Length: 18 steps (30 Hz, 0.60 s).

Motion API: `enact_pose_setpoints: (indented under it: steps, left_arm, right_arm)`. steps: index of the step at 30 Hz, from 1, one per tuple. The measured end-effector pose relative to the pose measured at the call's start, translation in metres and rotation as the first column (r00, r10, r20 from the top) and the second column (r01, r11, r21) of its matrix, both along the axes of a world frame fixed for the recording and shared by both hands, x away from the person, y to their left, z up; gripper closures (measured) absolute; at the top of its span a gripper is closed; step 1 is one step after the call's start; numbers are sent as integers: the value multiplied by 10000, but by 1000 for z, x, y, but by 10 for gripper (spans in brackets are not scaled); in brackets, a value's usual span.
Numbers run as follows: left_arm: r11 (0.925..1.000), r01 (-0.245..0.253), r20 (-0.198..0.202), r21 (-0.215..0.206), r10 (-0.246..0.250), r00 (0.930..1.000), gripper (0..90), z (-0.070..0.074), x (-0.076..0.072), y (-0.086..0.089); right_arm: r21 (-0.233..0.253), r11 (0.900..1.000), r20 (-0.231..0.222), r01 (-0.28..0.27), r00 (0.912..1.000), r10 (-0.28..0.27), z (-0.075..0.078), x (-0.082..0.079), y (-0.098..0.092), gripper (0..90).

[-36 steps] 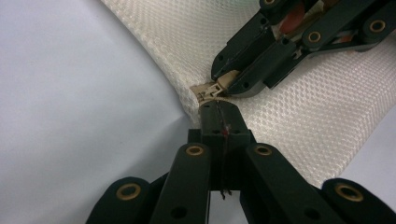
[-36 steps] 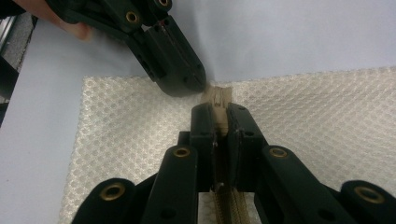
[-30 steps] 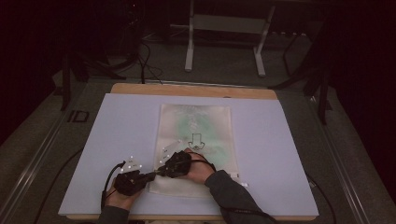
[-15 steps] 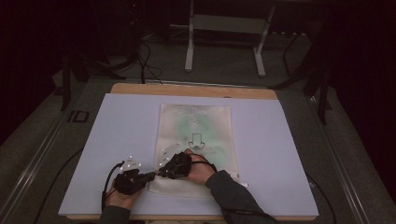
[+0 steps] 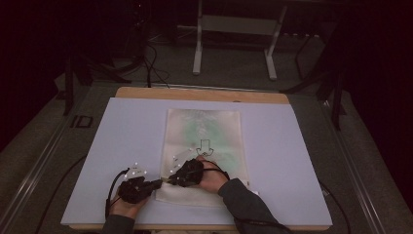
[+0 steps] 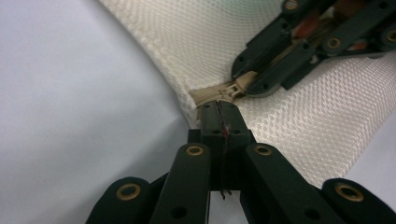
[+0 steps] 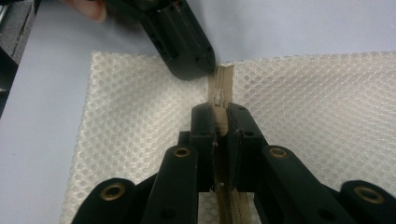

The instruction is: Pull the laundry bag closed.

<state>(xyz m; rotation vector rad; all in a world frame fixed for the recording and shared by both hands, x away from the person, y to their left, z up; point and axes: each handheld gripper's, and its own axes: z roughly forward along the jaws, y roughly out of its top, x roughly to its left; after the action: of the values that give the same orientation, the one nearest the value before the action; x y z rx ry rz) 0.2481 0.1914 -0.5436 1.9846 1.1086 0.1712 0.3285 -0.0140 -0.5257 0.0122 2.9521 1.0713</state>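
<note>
- Left gripper (image 6: 219, 119), black two-jaw tool, jaws pressed together on the corner end of the beige zipper tape (image 6: 208, 95) of a white mesh zip pouch (image 6: 196, 37); held from below by the person's left hand (image 5: 122, 207).
- Right gripper (image 7: 222, 121), same black build, jaws clamped on the beige zipper slider (image 7: 220, 100), with the zipper running between them and toward the camera.
- In the right gripper view the left gripper (image 7: 182, 39) sits just ahead of the right jaws, tip touching the zipper end at the pouch edge.
- In the left gripper view the right gripper (image 6: 299, 46) comes in from upper right, tips on the slider just beyond the left jaws.
- High view: left gripper (image 5: 155, 184) and right gripper (image 5: 171, 179) nearly tip to tip at the near left corner of the pouch (image 5: 204, 131); pouch lies flat, stretching away from both grippers, arrow mark printed on it.
- Right hand (image 5: 209, 178) in dark sleeve rests over the pouch's near edge.
- Pouch lies on a pale lilac table sheet (image 5: 292, 161), which also shows beside the left jaws.
</note>
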Motion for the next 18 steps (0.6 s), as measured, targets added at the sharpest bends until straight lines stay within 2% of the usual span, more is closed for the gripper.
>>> enact_pose_setpoints:
  steps: [2,7,10,11,12,16,18]
  left_arm:
    - [9998,-15,31,-194,16,10000,897,1,1,1]
    - [9985,-190,518,-521,217,9984,895,7,3,4]
    - [9975,-194,528,-683,231,9983,895,7,8,3]
    - [9975,-194,528,-683,231,9983,895,7,8,3]
    - [9991,-186,517,-376,205,9985,895,7,12,1]
    - [9992,-18,576,-402,41,9983,895,6,17,-1]
    - [9998,4,607,-188,7,9982,895,6,18,-3]
  right_arm:
    - [88,10000,-79,2,10000,-1,-1,1,0,827]
    - [287,9996,-312,54,9995,-45,-3,3,-2,827]
    - [273,9996,-300,23,9995,-15,-2,3,-1,827]
    - [273,9996,-300,23,9995,-15,-2,3,-1,827]
    - [305,9995,-311,48,9995,-38,-3,3,-1,827]
    - [366,9993,-378,50,9993,-36,-3,4,-2,827]
    - [373,9993,-388,50,9992,-36,-3,4,-1,827]
